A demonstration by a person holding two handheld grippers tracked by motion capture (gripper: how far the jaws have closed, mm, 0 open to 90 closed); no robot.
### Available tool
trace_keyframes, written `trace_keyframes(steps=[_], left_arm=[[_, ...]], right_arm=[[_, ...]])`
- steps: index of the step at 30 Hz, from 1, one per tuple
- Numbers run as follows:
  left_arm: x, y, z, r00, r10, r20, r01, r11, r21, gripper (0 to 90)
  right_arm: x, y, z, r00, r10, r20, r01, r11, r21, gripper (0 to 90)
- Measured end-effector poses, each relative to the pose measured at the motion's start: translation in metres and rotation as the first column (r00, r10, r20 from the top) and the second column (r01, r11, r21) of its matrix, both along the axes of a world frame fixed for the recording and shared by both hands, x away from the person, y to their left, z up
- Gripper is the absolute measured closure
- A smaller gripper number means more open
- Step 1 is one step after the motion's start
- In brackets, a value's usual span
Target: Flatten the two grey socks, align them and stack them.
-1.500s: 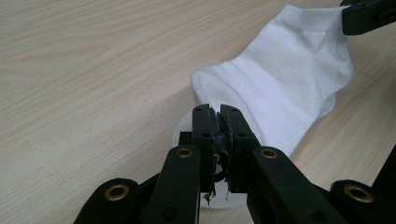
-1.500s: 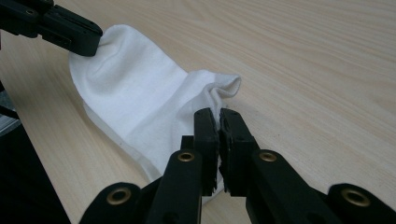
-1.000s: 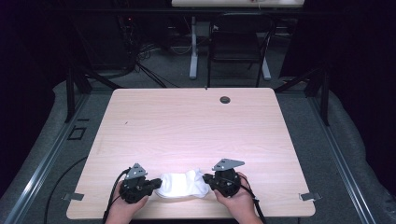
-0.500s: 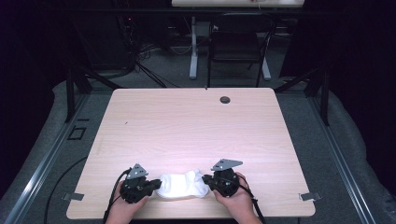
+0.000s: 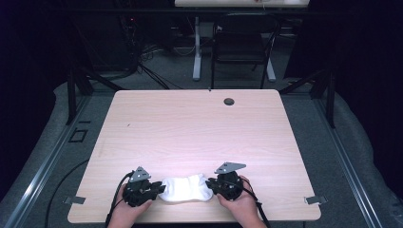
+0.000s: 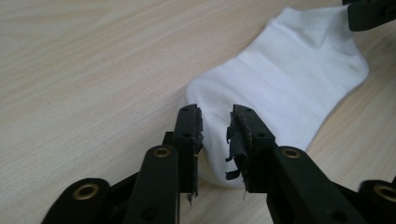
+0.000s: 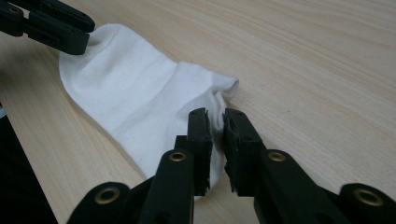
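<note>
The left gripper's [image 6: 215, 128] black fingers [image 6: 189, 135] stand apart with a gap between them, straddling the rounded toe end of a small white knitted ankle sock [image 6: 280, 88]; whether the pads touch the fabric I cannot tell. The right gripper's [image 7: 215, 126] fingers [image 7: 201, 135] sit much closer together, seemingly pinching a raised fold at the sock's opposite end, where the cloth puckers. Seen from the high view, the sock [image 5: 186, 189] lies flat near the front edge of the pale wood-grain bench [image 5: 199, 128], stretched between the left gripper [image 5: 151, 189] and the right gripper [image 5: 215, 183], each held in a hand [image 5: 242, 206]. The step in hand looks like taking hold of both ends. Next, I judge, the left fingers should close on the toe, then both lift evenly so neither end slips
</note>
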State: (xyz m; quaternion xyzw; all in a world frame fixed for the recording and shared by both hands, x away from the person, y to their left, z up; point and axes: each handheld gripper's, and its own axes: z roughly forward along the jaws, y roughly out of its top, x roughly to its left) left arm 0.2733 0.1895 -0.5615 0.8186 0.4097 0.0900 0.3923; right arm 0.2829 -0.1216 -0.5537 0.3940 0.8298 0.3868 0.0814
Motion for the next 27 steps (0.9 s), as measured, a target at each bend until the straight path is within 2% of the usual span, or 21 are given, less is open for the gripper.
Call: trace_keyframes(steps=[1, 3, 7, 8, 9, 12, 15, 17, 27], left_arm=[[0.000, 0.000, 0.000, 1.0000, 0.000, 0.000, 0.000, 1.0000, 0.000, 69.9], [-0.001, 0.000, 0.006, 0.9993, -0.010, 0.036, 0.011, 0.9998, -0.018, 66.9], [-0.002, -0.002, 0.009, 0.9977, -0.026, 0.062, 0.027, 0.9995, -0.019, 62.8], [-0.002, -0.005, 0.009, 0.9965, -0.042, 0.072, 0.043, 0.9989, -0.016, 60.8], [-0.002, -0.005, 0.009, 0.9965, -0.042, 0.072, 0.043, 0.9989, -0.016, 60.0], [-0.004, -0.008, 0.008, 0.9949, -0.063, 0.079, 0.063, 0.9980, -0.002, 58.9], [-0.003, -0.011, 0.001, 0.9950, -0.073, 0.069, 0.071, 0.9971, 0.024, 58.1], [-0.003, -0.011, -0.001, 0.9956, -0.072, 0.060, 0.071, 0.9972, 0.025, 57.6], [-0.002, -0.010, -0.008, 0.9955, -0.090, 0.031, 0.088, 0.9950, 0.047, 54.3]], right_arm=[[0.000, 0.000, 0.000, 1.0000, 0.000, 0.000, 0.000, 1.000, 0.000, 78.5], [-0.001, -0.003, 0.004, 0.9993, -0.022, 0.032, 0.021, 1.000, 0.019, 73.5], [-0.004, -0.003, 0.009, 0.9974, -0.027, 0.067, 0.025, 0.999, 0.034, 72.5], [-0.006, 0.002, 0.011, 0.9960, 0.001, 0.089, -0.004, 0.999, 0.036, 71.2], [-0.006, 0.002, 0.011, 0.9960, 0.001, 0.089, -0.004, 0.999, 0.036, 71.2], [-0.011, 0.012, 0.010, 0.9926, 0.051, 0.110, -0.055, 0.998, 0.029, 67.5], [-0.012, 0.022, 0.001, 0.9911, 0.084, 0.103, -0.084, 0.996, -0.002, 62.3], [-0.010, 0.023, -0.003, 0.9914, 0.095, 0.090, -0.093, 0.995, -0.023, 60.1], [-0.009, 0.023, -0.016, 0.9936, 0.093, 0.063, -0.089, 0.994, -0.062, 55.9]])
